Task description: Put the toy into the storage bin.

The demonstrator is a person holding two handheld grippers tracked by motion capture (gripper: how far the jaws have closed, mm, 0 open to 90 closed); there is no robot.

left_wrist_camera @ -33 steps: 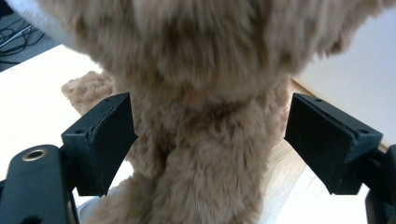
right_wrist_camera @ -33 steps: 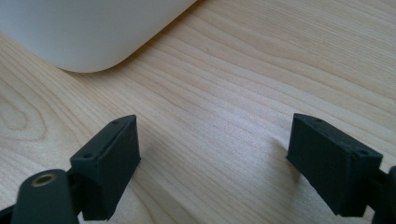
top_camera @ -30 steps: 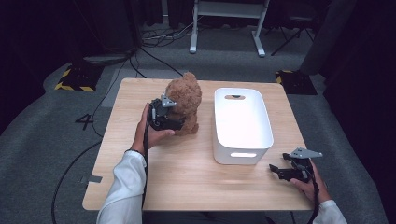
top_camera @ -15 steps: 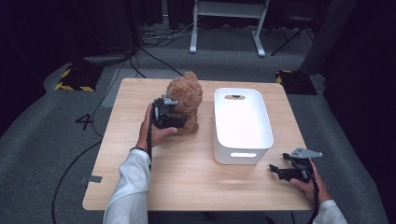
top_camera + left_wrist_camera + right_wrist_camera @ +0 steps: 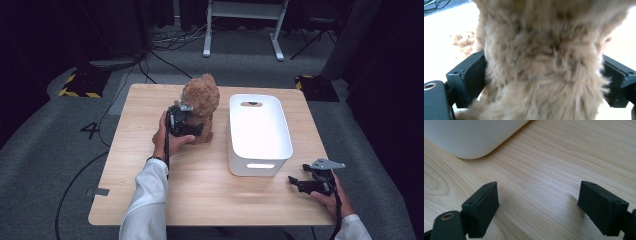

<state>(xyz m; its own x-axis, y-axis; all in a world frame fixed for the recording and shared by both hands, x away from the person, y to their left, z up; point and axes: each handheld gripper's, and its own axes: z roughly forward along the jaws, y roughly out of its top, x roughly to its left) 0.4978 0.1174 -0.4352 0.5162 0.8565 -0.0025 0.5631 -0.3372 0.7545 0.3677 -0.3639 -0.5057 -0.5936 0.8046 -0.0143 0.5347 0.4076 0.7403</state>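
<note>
Left hand-held gripper (image 5: 192,127) jaws around teddy bear (image 5: 200,104)

The teddy bear (image 5: 199,106) is light brown all over, with a shaggy tan pile that looks paler and streaked with darker flecks in the left gripper view. The bin (image 5: 259,132) beside it is plain white. The worktop (image 5: 200,190) is pale wood with a fine, wavy grain in honey tones. The left gripper (image 5: 181,125) and the right gripper (image 5: 306,184) are black, and each carries a grey plate. The person's sleeve (image 5: 145,205) is white. The floor (image 5: 45,165) is grey carpet, with a yellow-and-black striped patch at its far left.
</note>
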